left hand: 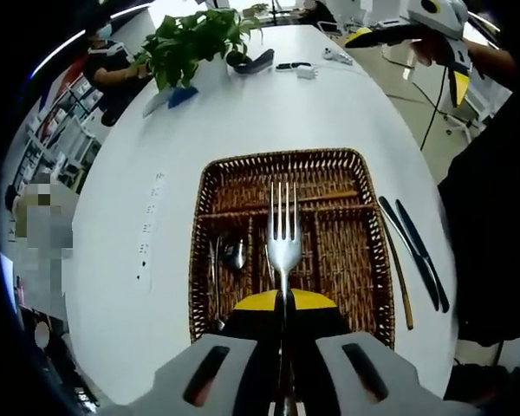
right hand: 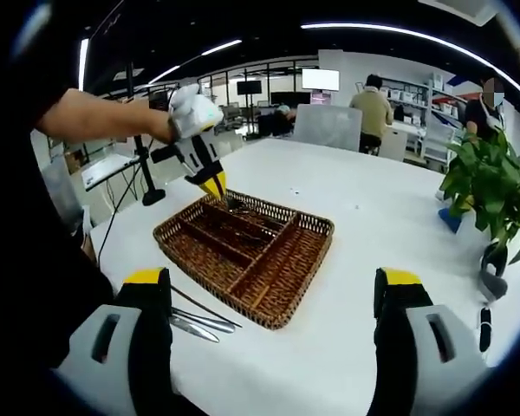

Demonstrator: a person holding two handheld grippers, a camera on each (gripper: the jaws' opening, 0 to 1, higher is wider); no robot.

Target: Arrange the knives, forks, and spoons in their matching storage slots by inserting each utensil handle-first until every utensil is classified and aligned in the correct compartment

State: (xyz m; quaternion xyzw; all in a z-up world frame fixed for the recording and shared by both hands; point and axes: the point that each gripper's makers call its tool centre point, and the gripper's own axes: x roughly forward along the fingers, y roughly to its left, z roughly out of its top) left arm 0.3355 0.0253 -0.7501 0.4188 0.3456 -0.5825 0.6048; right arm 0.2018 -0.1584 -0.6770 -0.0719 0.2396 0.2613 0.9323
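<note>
Left gripper view | 1 fork [left hand: 283, 238] in jaws | 2 knives [left hand: 416, 252] beside basket [left hand: 342, 160]

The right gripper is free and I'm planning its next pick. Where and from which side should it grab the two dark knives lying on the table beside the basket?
Grip one of the knives across its handle, coming from above. They lie flat and parallel on the table, just outside the basket, so its wall probably blocks a sideways approach. The right gripper is open.
</note>
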